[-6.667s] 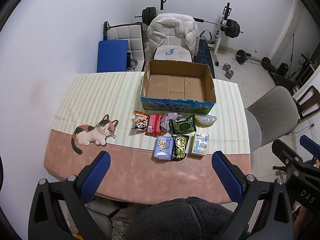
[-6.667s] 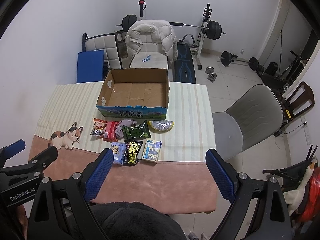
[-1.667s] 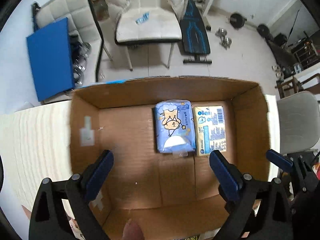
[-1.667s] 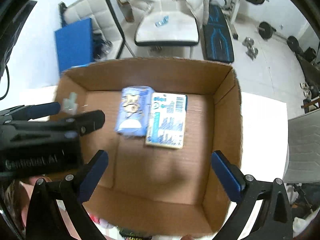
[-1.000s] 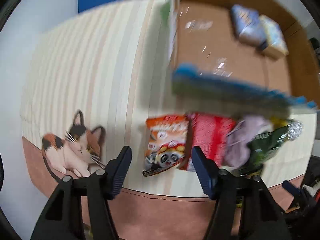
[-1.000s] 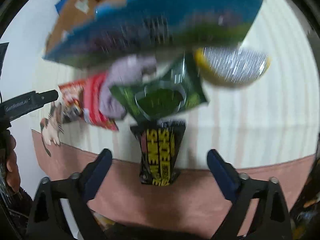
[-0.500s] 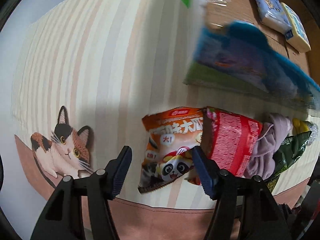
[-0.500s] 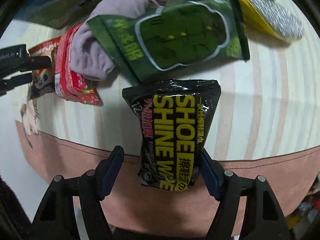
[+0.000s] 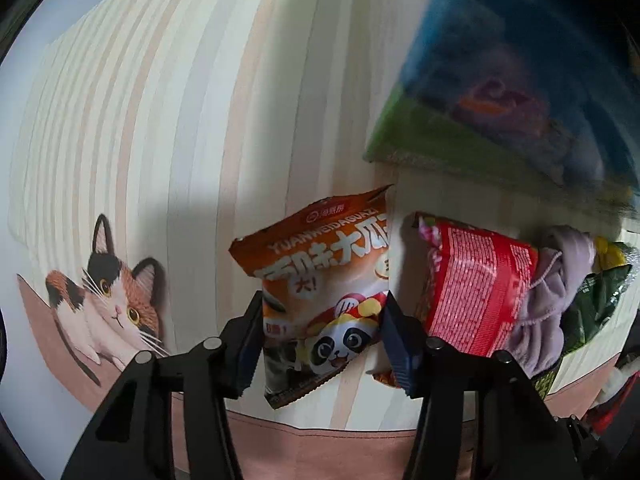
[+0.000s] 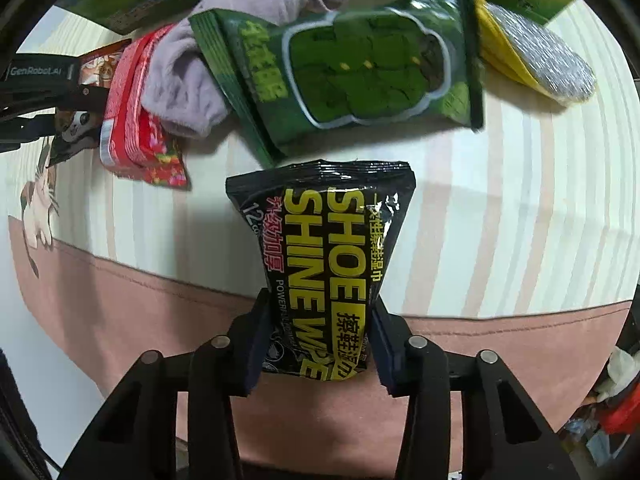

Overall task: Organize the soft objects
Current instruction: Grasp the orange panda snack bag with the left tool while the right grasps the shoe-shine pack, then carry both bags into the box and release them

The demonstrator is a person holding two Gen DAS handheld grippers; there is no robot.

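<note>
My left gripper [image 9: 322, 340] is shut on the orange panda snack bag [image 9: 320, 276], its blue pads pressing both lower sides. A red packet [image 9: 476, 288], a lilac cloth [image 9: 556, 292] and a green packet [image 9: 596, 300] lie to its right. My right gripper [image 10: 318, 340] is shut on the black shoe shine wipes pack [image 10: 332, 256], which lies on the tablecloth. Beyond it lie the green packet [image 10: 360, 68], the lilac cloth [image 10: 208, 64], the red packet [image 10: 132, 116] and a yellow-silver pouch [image 10: 536, 64].
The cardboard box's blue-green printed wall [image 9: 520, 92] stands just behind the items, and shows in the right wrist view [image 10: 132, 4]. The striped tablecloth [image 9: 160, 120] has a cat picture [image 9: 100, 300] at the left. The table's pink front edge [image 10: 500, 360] runs below my right gripper.
Both grippers dropped from over the box to the items in front of it. The left jaws closed onto the panda bag and the right jaws onto the wipes pack.
</note>
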